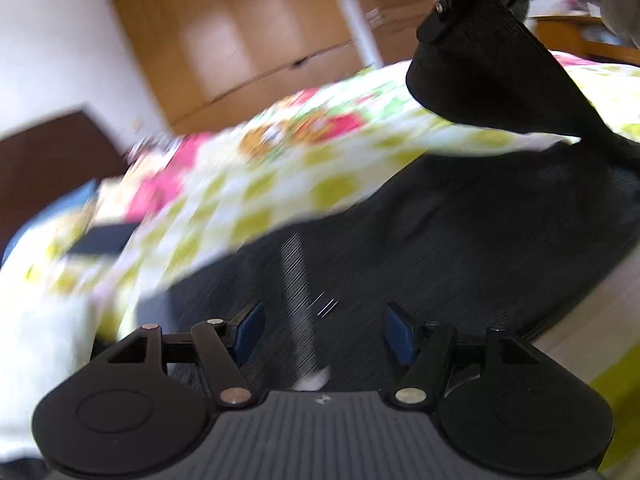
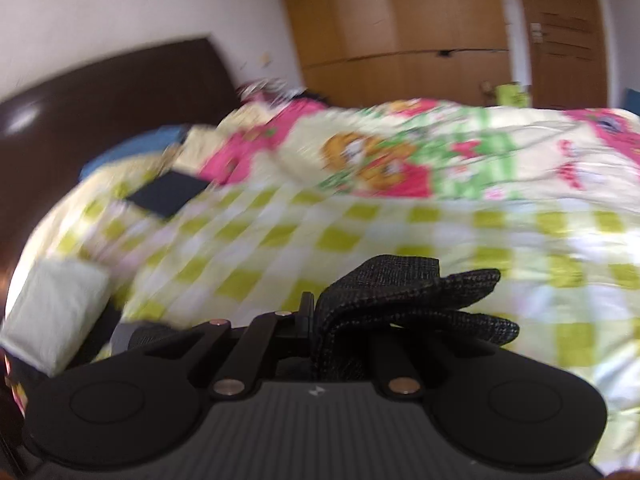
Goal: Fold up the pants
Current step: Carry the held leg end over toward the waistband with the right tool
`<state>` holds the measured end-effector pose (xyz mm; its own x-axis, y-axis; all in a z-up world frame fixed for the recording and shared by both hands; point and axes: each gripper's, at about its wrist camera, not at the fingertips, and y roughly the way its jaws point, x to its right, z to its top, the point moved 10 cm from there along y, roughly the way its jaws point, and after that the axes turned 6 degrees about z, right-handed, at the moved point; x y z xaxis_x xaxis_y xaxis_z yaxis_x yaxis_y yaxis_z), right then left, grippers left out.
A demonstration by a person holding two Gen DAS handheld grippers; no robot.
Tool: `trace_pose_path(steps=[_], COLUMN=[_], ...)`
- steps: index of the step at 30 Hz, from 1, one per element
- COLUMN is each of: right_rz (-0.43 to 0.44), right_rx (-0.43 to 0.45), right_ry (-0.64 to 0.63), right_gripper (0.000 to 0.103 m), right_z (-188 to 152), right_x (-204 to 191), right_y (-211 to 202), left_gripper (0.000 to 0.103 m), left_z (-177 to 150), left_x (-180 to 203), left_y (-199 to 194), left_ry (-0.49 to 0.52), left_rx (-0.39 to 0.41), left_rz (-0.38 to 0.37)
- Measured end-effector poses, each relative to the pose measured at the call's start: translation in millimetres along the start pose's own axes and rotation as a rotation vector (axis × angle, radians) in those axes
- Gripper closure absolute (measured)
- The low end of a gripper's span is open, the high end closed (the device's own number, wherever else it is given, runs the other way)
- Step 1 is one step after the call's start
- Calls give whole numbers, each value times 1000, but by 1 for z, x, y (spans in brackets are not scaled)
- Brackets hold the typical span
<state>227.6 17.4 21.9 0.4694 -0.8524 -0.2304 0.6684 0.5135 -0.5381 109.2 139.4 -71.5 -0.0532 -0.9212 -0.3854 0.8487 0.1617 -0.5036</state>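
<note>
**Right tongs clamp the pants, left tongs wide apart**

Both views are streaked with blur. The right tongs (image 2: 320,320) are pinched tight on a bunched fold of the black pants (image 2: 400,300), and the cloth fans out to the right past the tips, held up above the checked bedspread (image 2: 360,232). In the left wrist view that same grip shows at the top right, with the pants (image 1: 460,220) hanging from the right tongs (image 1: 444,4) and running down into a dark spread on the bed. The left tongs (image 1: 324,332) gape over that spread, blue pads (image 1: 250,330) apart, nothing pressed between them. A pale stripe runs up the fabric between the 2 pads. Further up the bed, a small black square (image 2: 168,194) lies on the bedspread near the dark headboard (image 2: 100,92). A wooden wardrobe (image 2: 400,28) stands behind.
</note>
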Motion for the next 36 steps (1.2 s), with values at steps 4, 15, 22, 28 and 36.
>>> trace_pose_path(steps=[4,15,22,28,36], right_rz=[25,-86,-43,-111,-95], right_rx=[-137,-213,-140,-108,-70], right_ry=[-135,-449,-240,-328,-669], right_gripper=[96,88,72,92,96], right_z=[-40,-75,-49,-40,-42], right_x=[-55,-83,-82,-96,-155], right_y=[49,70,65,67,77], left_gripper=[23,21,21,21,21], left_z=[-15,-21,-22,-23,-36], left_x=[-21,-28,-32,-44,-62], left_y=[6,10,10,5,17], left_ry=[-126,-212,-261,-298,-320], left_rx=[-32,-33,-31,2,-83], left_rz=[-26,-77,-105,-61,66])
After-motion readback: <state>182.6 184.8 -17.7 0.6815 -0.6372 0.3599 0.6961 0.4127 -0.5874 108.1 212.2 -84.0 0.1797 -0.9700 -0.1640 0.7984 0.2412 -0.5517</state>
